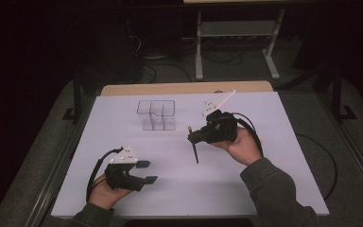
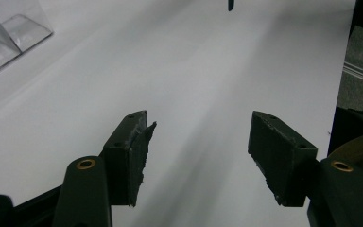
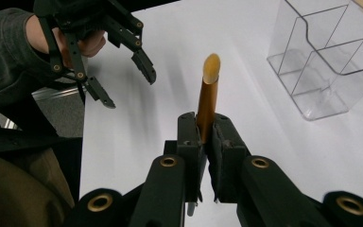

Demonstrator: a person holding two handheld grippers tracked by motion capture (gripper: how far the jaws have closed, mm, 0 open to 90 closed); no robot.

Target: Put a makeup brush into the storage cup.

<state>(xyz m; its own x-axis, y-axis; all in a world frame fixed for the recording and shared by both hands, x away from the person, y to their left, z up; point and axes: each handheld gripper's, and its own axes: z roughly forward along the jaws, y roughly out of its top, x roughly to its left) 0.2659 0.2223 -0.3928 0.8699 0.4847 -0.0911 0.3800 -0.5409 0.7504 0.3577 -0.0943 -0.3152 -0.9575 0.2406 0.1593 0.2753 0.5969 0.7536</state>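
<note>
Right gripper (image 1: 192, 135), near table centre, has its 2 jaws clamped on a slim pen-like stick with an amber-brown upper end and dark lower tip (image 3: 207, 101). In the high view the stick hangs down from the jaws toward 6 o'clock, its dark tip over the white table top (image 1: 264, 179); whether the tip touches the surface I cannot tell.

Left gripper (image 1: 146, 172), at 7 o'clock on the table, has its jaws spread apart with nothing between them.

Clear plastic divided organizer box (image 1: 157, 115) stands at 11 o'clock from the right gripper, apart from it.
</note>
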